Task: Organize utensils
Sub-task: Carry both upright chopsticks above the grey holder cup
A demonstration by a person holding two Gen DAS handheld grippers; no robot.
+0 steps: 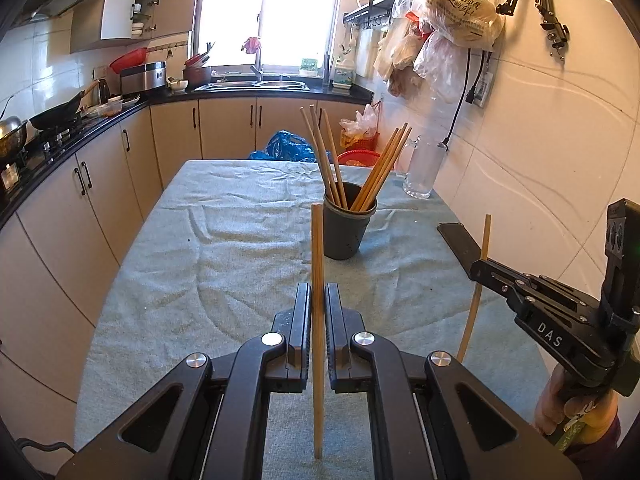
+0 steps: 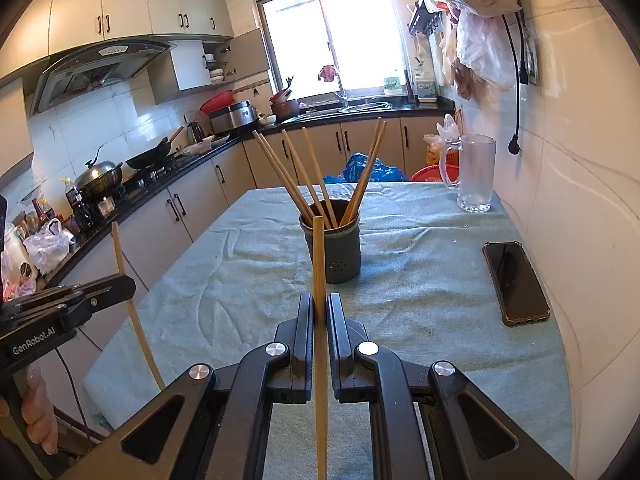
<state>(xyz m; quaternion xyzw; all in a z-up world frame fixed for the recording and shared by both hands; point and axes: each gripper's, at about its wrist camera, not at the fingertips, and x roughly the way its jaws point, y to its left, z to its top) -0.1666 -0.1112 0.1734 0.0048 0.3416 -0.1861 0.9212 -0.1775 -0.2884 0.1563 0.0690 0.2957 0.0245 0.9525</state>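
The left gripper (image 1: 318, 300) is clamping one upright chopstick (image 1: 317, 280), and the right gripper (image 2: 320, 312) is clamping another chopstick (image 2: 319, 272). Both are hovering over the near cloth (image 1: 224, 248), with the holder (image 1: 347, 224) of chopsticks standing farther off, mid-table.

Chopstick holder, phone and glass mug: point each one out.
Chopstick holder (image 2: 338, 254): right wrist view, front wall.
Phone (image 2: 516, 282): right wrist view, middle of its dark screen.
Glass mug (image 2: 476, 172): right wrist view, its side wall.

Home kitchen: stove (image 2: 152, 172), sink (image 1: 252, 86), cabinets (image 2: 132, 0)
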